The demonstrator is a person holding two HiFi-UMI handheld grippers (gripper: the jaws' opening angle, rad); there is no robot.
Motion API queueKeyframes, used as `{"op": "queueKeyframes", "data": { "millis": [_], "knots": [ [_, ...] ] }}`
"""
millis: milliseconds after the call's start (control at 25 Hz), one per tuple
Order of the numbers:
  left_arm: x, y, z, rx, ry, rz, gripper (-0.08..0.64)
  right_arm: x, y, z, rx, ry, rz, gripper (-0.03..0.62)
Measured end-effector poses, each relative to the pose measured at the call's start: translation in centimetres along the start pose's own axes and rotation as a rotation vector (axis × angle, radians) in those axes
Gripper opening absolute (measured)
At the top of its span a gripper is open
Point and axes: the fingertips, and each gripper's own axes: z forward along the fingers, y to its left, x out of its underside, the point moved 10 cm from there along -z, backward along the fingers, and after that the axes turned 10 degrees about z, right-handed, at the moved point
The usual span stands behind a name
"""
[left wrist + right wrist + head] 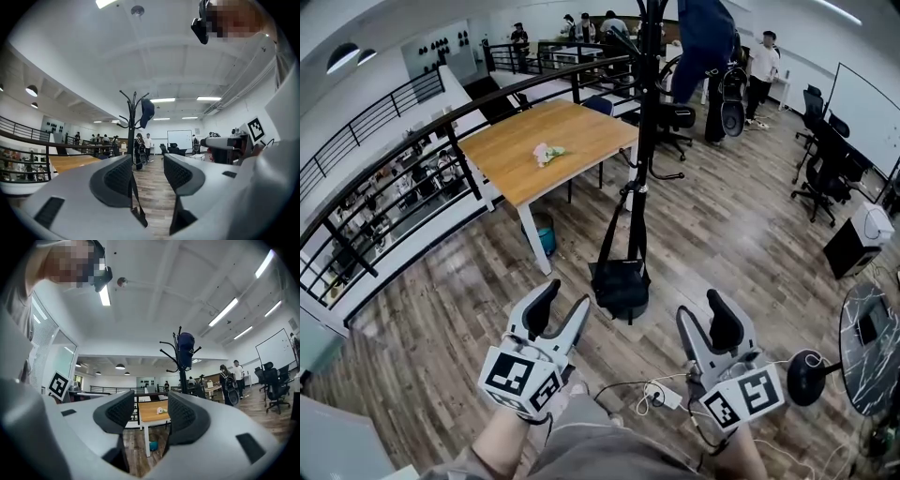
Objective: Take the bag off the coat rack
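Left gripper (562, 307): jaws spread wide with nothing between them, held short of the bag.
Right gripper (701, 317): jaws also apart and empty, alongside the left one.
Coat rack (645, 122): a black pole on the wooden floor, just beside a wooden table (548, 141).
Bag (621, 286): black, hanging by its long strap from a lower hook of the coat rack, low near its base, ahead of both grippers.
Top hook: holds a dark blue item (185, 348).

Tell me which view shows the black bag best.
Head view: the bag hangs whole, low on the coat rack. Left gripper view catches only its strap past a jaw; right gripper view shows nothing clear of it.
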Motion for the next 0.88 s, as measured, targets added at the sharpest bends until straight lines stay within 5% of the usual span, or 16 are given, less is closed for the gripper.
{"op": "queueKeyframes", "data": {
  "millis": [880],
  "knots": [
    [5.3,7.5,11.4,0.06,0.118,0.056,0.221,2.8,-7.5,11.4,0.082,0.096,0.009,0.219]
  ]
}}
